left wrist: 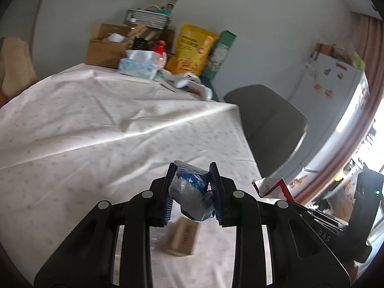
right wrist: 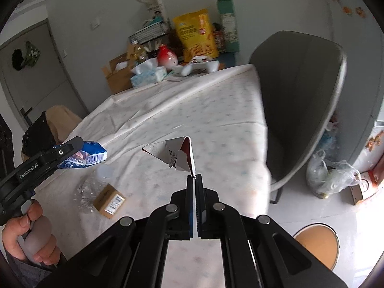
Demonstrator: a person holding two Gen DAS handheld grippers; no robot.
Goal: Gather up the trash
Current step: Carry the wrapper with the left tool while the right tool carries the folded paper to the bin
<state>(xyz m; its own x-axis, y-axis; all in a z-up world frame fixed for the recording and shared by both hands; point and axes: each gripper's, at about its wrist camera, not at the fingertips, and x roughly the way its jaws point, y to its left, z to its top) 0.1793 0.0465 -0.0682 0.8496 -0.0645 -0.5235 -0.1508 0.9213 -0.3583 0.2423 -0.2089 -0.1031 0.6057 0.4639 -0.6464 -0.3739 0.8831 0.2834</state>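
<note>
above table: both grippers raised, loaded

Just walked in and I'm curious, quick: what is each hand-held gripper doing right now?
Left hand-held gripper: closed on a crumpled blue snack wrapper.
Right hand-held gripper: closed, pinching the edge of a torn red-and-white carton.

Table: small box on its near part, crumpled bottle touching the box's far-left side. Tissue pack and snack bag at table's far end. Chair right of table.
</note>
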